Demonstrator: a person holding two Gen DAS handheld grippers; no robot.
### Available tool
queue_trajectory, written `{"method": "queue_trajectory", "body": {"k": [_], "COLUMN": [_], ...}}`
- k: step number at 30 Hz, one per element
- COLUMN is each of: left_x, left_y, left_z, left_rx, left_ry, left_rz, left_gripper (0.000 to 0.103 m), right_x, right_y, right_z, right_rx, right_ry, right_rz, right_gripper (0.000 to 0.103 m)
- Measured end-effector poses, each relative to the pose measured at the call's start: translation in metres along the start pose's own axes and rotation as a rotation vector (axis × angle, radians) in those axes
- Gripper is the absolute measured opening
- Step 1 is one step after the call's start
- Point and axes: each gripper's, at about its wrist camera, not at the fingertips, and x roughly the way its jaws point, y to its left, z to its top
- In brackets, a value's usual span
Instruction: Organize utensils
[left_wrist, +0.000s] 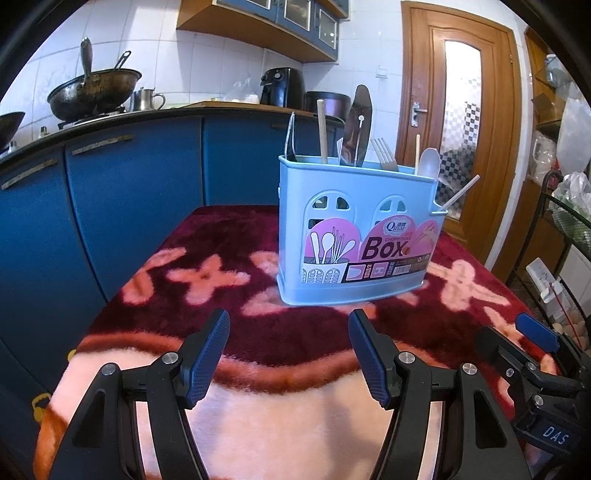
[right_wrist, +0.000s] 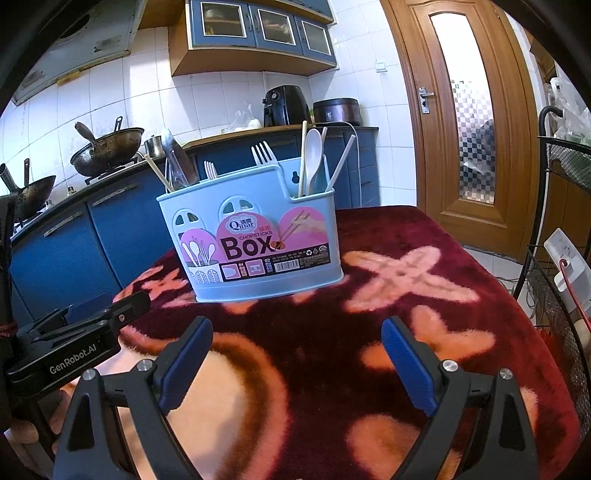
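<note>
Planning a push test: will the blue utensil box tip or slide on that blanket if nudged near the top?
Likely tips rather than slides: the utensil box is tall and narrow, and it stands on a plush blanket that probably grips its base. The upright spatula and forks probably make it top-heavy. Thin plastic walls with cutouts suggest it is light, so a low push seems safer.

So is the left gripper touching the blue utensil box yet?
Apart. The left wrist view shows blanket between the left gripper and the blue utensil box.

I'm looking at white tiled walls (right_wrist: 110, 96), blue lower cabinets (left_wrist: 110, 206) under a dark counter (left_wrist: 110, 120), blackened woks (left_wrist: 94, 90) on the stove, wall cupboards (right_wrist: 258, 27), wooden door (right_wrist: 465, 110) with a bright glass pane, black air fryer (right_wrist: 286, 105)
</note>
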Motion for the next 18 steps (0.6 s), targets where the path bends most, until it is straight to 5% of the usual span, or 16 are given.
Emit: {"method": "queue_trajectory", "body": {"k": [18], "left_x": [-0.0016], "left_y": [-0.0014], "left_z": [0.0003], "left_rx": [-0.001], "left_ry": [-0.004], "left_rz": [0.003], "left_gripper": [0.068], "right_x": [0.0], "right_y": [-0.0003], "right_z": [-0.0001], "right_rx": [0.002], "right_ry": [0.0], "right_rz": [0.002], "right_gripper": [0.095]}}
